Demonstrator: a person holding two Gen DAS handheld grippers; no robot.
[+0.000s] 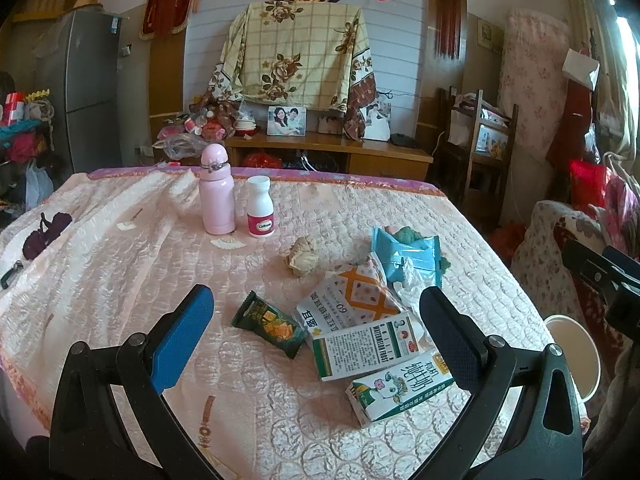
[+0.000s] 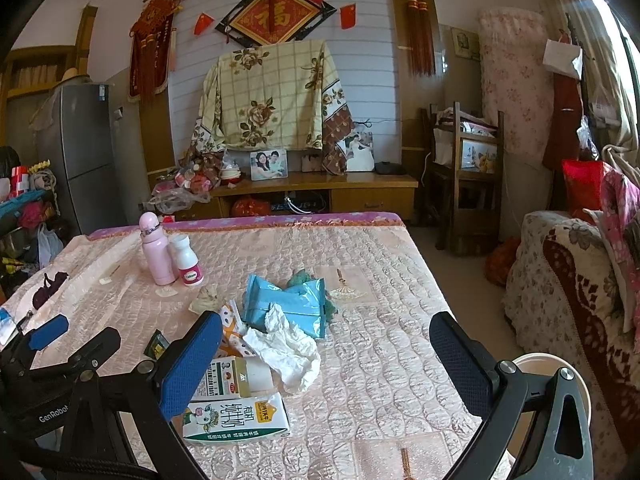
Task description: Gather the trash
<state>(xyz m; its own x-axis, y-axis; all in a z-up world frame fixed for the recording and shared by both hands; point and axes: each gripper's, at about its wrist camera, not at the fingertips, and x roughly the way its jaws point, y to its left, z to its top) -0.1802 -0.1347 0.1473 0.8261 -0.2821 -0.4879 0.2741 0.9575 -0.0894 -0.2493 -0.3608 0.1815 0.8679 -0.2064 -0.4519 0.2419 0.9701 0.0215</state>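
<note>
Both grippers hung over the near edge of the table, which wore a quilted pink cover. The left gripper had its blue-padded fingers spread wide and held nothing; the right gripper was likewise released, its fingers wide apart and empty. In the right wrist view the left gripper showed at the lower left edge.

Nearest to them lay a white milk carton on its side, close to the table's front edge. Touching it just behind was a green-and-white medicine box, also lying flat. To the left of that box lay a dark green snack wrapper. An orange-and-white packet lay behind the box, overlapping it, and a crumpled white tissue rested against the box and packet on their right side. Behind the tissue lay a light blue packet, with a bit of green material showing at its far side. A small crumpled beige paper ball sat a little to the left of the blue packet.

Off the table's right front corner, lower down, stood a white bin, partly hidden by the right-hand finger in both views.

Farther back, towards the left, a pink bottle stood upright with a white pill bottle just beside it.
</note>
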